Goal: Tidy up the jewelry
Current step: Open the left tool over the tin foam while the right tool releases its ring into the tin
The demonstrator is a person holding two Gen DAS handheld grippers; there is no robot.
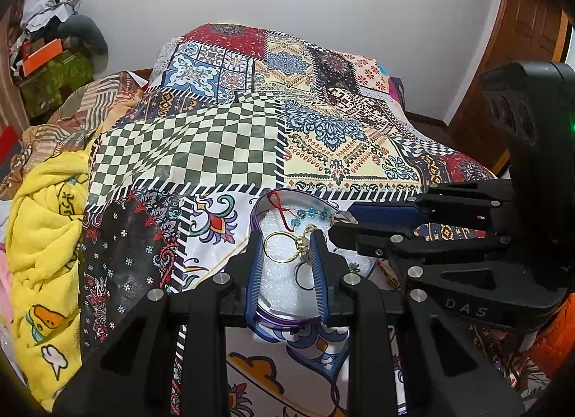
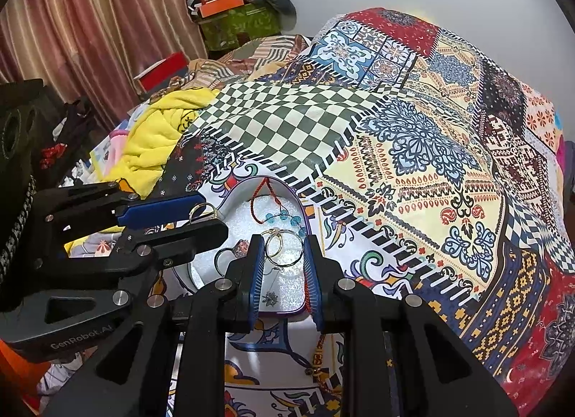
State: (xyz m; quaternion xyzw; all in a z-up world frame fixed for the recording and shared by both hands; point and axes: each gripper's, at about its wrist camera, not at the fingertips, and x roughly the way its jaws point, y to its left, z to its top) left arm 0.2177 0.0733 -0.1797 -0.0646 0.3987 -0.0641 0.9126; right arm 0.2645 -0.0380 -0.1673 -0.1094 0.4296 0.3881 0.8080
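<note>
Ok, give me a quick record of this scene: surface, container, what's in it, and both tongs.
surface: patchwork bedspread
container: purple-rimmed tin, white foam lining
contents: red cord, blue beads, gold hoops, star pendant
left tongs: at the tin, gold ring between tips, grip unclear
right tongs: at the tin, silver ring between tips, grip unclear

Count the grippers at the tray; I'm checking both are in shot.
2. The left gripper is above the tray; the right gripper reaches in over its right rim.
</note>
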